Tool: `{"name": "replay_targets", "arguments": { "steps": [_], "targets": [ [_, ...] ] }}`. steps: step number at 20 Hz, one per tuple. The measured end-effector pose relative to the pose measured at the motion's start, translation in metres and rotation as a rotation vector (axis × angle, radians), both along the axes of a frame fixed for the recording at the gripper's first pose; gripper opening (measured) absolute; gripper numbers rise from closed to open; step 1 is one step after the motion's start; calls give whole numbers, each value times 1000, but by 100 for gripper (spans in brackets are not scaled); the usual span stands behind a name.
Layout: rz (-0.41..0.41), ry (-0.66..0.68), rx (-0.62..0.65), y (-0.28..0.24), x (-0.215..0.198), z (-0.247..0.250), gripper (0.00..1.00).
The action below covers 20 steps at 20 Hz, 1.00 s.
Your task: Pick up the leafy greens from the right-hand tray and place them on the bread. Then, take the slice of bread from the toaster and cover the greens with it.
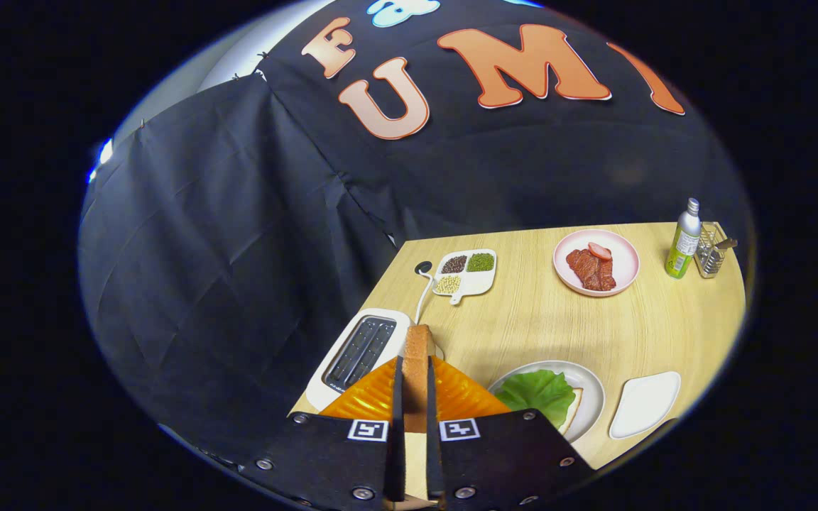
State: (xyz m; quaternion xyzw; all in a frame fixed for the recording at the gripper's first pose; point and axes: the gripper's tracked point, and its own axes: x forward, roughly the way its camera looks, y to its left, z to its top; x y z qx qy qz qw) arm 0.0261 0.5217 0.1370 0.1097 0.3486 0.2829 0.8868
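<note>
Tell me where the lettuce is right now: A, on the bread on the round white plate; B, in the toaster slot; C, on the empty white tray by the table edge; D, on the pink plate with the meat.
A: the lettuce lies on the bread on the round white plate, while the gripper is shut on a second bread slice, held edge-on between its fingers.

– What colours are on the table (544,319)?
– It's pale wood with a fine grain. The toaster (359,355) is white with dark slots, and the bread slice (417,369) is golden brown.
– And the plates?
– A green leaf (538,394) lies on a white plate (590,397). Red-brown meat (592,268) sits on a pink plate (625,277). The small tray (643,404) is white.
– Anything else?
– A divided dish (476,282), white, with brown, green and yellowish grains. The bottle (683,245) is green with a silver top.
</note>
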Motion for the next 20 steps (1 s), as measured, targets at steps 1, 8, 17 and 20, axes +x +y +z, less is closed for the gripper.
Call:
{"name": "replay_targets", "arguments": {
  "steps": [1, 8, 17, 20],
  "targets": [
    [5, 4, 1, -4, -1, -5, 12],
    [5, 66, 19, -39, -2, -64, 12],
    [-43, 160, 25, -80, 7, -122, 12],
    [-37, 173, 26, -89, 7, -139, 12]
  ]
}}
